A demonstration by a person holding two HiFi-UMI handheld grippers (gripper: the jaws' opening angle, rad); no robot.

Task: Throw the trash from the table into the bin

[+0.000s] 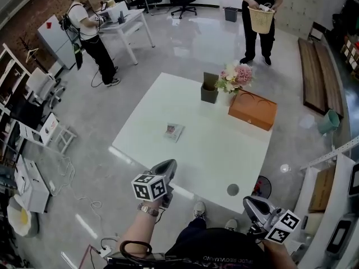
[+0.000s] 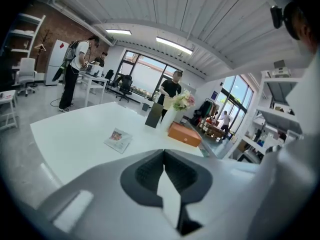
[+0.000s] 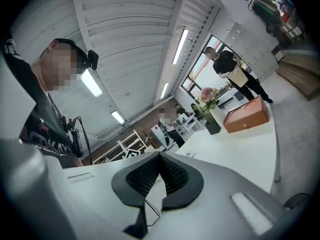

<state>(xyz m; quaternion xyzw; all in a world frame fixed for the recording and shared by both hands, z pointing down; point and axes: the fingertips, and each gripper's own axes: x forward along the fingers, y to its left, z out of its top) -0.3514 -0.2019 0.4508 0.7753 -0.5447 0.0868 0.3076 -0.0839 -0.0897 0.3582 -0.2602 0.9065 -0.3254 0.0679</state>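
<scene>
While both grippers hung by the table's near edge with jaws pinched together and nothing in them, the trash sat untouched.

Left gripper (image 1: 168, 166) was over the near-left edge of the table (image 1: 224, 150), and the right gripper (image 1: 247, 203) was off its near-right corner. The wrapper (image 1: 174, 131) lay flat about mid-table, left of centre and well apart from both. I'd say spread the left jaws before arriving, come in low and nip one raised edge, since it's thin. Past the table's far side a person held a wicker basket (image 1: 261, 18). Couldn't tell if that was the bin.
</scene>
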